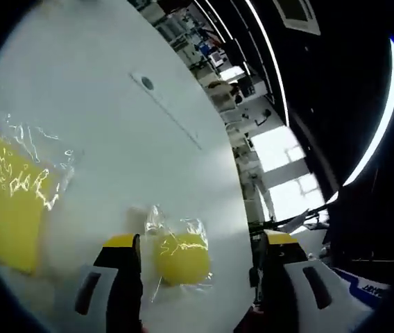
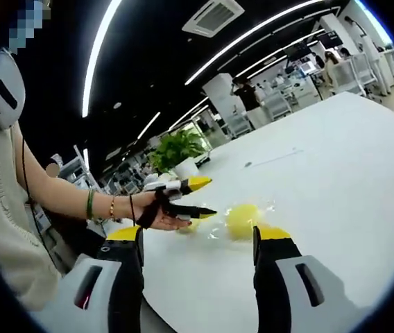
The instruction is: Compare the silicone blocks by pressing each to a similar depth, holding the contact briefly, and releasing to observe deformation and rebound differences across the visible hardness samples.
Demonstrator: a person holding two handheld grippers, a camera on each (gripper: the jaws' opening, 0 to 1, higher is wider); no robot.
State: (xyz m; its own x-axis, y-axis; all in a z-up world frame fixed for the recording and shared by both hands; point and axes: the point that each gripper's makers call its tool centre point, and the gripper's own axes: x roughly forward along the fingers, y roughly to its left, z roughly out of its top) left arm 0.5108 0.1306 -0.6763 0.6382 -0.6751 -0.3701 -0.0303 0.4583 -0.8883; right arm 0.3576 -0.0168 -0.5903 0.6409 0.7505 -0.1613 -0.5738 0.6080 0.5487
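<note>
A small yellow block (image 1: pixel 181 258) in clear wrap is lying on the white bench (image 1: pixel 134 139), sitting between the spread jaws of the left claw (image 1: pixel 200 244). A larger wrapped yellow block (image 1: pixel 10 201) is waiting far left. The right claw (image 2: pixel 197 239) is hovering, spread and empty. No pressing is showing yet, so the comparison looks barely begun.

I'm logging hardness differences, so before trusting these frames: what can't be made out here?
- Large yellow block in clear wrap, left gripper view: cut off by the edge; glare hides its surface.
- Small round yellow silicone block: crinkled wrap hides any dent.
- Left gripper, right gripper view: too small to tell contact with the white table.
</note>
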